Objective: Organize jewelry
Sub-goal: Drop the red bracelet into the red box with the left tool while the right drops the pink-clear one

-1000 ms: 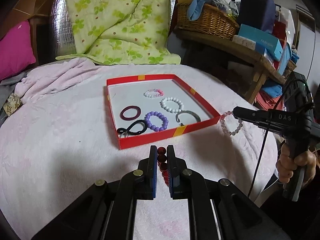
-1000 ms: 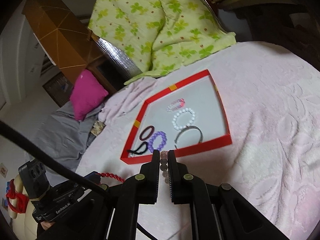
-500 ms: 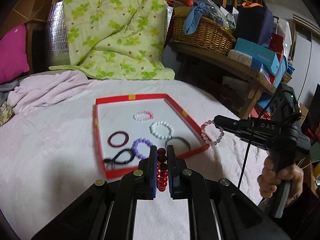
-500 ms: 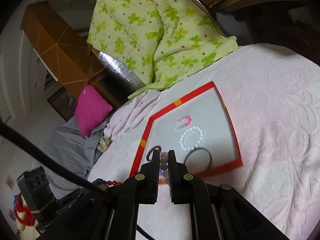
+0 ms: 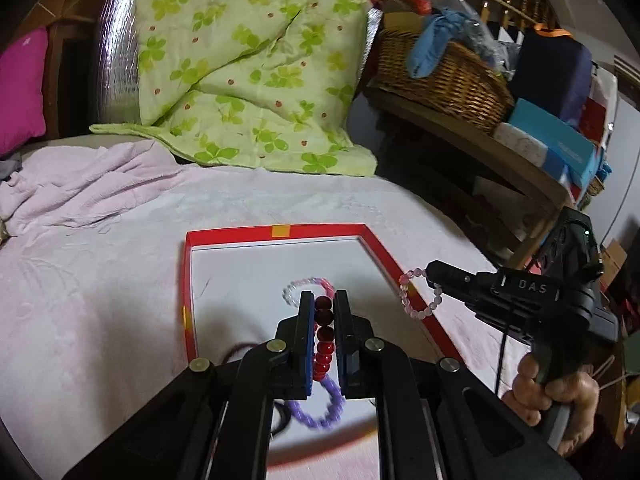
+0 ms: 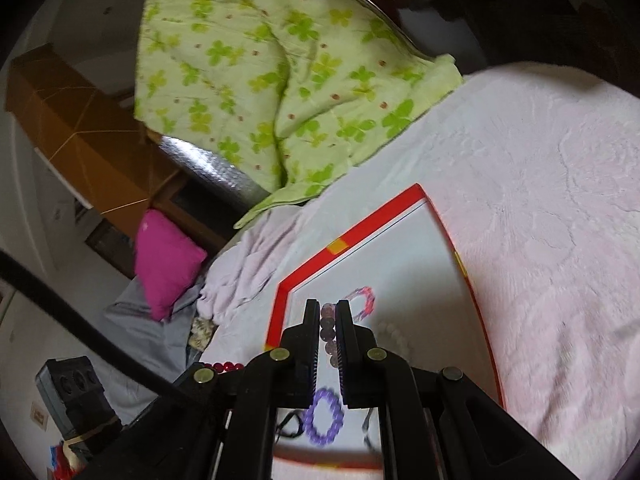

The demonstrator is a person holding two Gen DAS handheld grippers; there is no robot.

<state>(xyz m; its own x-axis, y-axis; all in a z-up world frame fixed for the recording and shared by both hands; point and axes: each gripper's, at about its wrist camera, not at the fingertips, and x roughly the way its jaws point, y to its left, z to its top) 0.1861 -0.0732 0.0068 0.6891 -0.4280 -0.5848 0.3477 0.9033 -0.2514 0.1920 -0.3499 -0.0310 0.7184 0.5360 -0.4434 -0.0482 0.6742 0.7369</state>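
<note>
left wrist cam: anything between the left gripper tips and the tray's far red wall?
Left wrist view: only the pink-and-clear bead bracelet beyond the left gripper; then bare white floor to the far wall.

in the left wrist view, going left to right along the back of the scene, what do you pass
magenta pillow → silver foil panel → green clover-print quilt → wicker basket → blue box

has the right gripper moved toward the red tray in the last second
Yes. In the left wrist view the right gripper, shut on the pale pink bracelet, now hangs over the red tray's right rim; earlier it was outside it.
</note>
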